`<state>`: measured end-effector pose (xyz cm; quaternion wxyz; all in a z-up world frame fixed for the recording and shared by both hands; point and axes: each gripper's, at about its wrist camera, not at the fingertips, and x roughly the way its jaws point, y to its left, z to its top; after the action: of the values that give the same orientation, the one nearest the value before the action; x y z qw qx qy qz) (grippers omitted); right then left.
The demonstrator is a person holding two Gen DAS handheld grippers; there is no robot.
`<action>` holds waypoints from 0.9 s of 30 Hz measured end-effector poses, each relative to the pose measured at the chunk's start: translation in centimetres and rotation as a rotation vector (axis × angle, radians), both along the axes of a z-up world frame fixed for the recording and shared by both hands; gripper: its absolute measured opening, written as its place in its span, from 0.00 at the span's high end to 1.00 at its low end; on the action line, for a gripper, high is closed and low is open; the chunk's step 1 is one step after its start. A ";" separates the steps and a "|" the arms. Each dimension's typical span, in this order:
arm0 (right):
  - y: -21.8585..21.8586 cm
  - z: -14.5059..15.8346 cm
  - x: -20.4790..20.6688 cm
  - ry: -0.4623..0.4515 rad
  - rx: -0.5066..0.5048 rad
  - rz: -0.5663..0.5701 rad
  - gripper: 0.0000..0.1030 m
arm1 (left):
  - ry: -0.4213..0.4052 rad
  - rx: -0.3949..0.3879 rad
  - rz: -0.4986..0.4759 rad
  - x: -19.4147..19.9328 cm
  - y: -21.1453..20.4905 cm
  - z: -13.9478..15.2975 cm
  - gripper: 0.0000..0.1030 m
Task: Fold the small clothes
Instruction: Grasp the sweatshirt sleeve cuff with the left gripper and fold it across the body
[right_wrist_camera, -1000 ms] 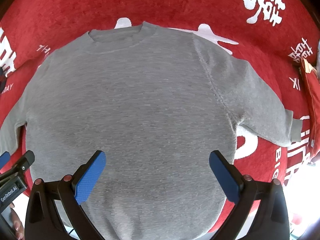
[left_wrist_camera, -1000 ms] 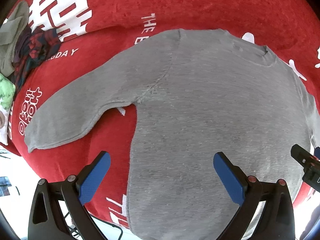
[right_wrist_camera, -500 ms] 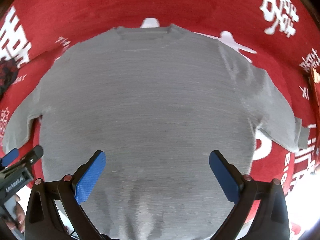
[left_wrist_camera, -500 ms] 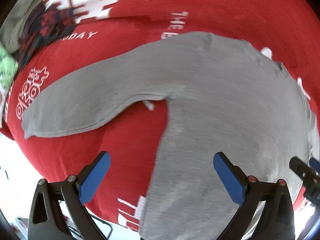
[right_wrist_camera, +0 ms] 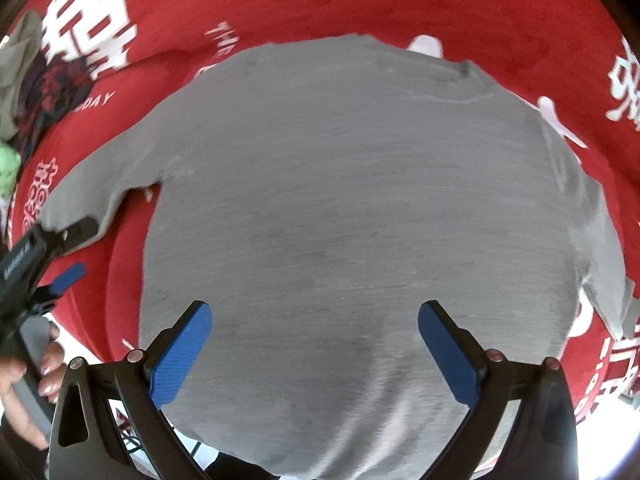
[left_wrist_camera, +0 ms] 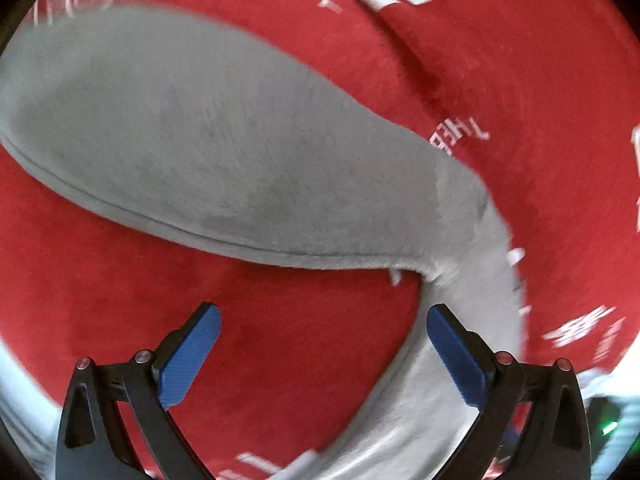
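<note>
On the red cloth [right_wrist_camera: 360, 4] with white printed characters, the grey sweater [right_wrist_camera: 352, 208] lies flat, front up, neckline at the far side, hem at the near edge, both sleeves spread outward. Since the frame one second ago, the left gripper [left_wrist_camera: 320, 354] has swung left and closer to the surface: its view, formerly across the sweater's body, now shows the left sleeve [left_wrist_camera: 192, 140] filling the far half, with bare red cloth between its blue pads. The picture is motion-blurred. Its jaws are spread wide, holding nothing. From the right wrist view the left gripper [right_wrist_camera: 68, 252] shows at the left edge, just beside the sleeve cuff, with a hand [right_wrist_camera: 24, 384] behind it. The right gripper [right_wrist_camera: 314, 346] has turned leftward; it hangs over the near part of the sweater's body, jaws spread, gripping nothing. No containers are visible. A heap of other garments [right_wrist_camera: 36, 80] sits at the far left. The sweater is a fine, matte knit; the cloth looks like short pile
</note>
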<state>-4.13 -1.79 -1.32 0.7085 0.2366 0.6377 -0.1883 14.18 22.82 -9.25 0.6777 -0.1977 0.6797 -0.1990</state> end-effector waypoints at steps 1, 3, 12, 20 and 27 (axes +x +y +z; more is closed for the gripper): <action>0.4 -0.2 0.2 -0.001 0.005 0.007 0.00 | 0.023 -0.042 0.020 0.1 0.0 -0.6 0.00; 1.0 -0.3 0.5 -0.007 0.011 0.017 0.00 | 0.018 -0.083 0.071 0.7 -0.1 -1.3 0.00; 2.3 0.1 0.9 -0.019 0.008 0.034 0.00 | -0.088 -0.140 0.285 3.9 3.2 1.0 0.00; 2.7 -0.3 0.8 -0.018 0.019 0.032 0.00 | -0.172 0.036 0.324 4.4 6.7 2.4 0.34; 2.3 -0.3 0.0 -0.035 0.020 0.025 0.01 | -0.279 -0.006 0.193 4.7 6.7 3.4 0.93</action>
<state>-4.10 0.51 -1.64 0.7195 0.2389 0.6299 -0.1685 18.86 29.55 -5.88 0.7808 -0.2346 0.5564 -0.1605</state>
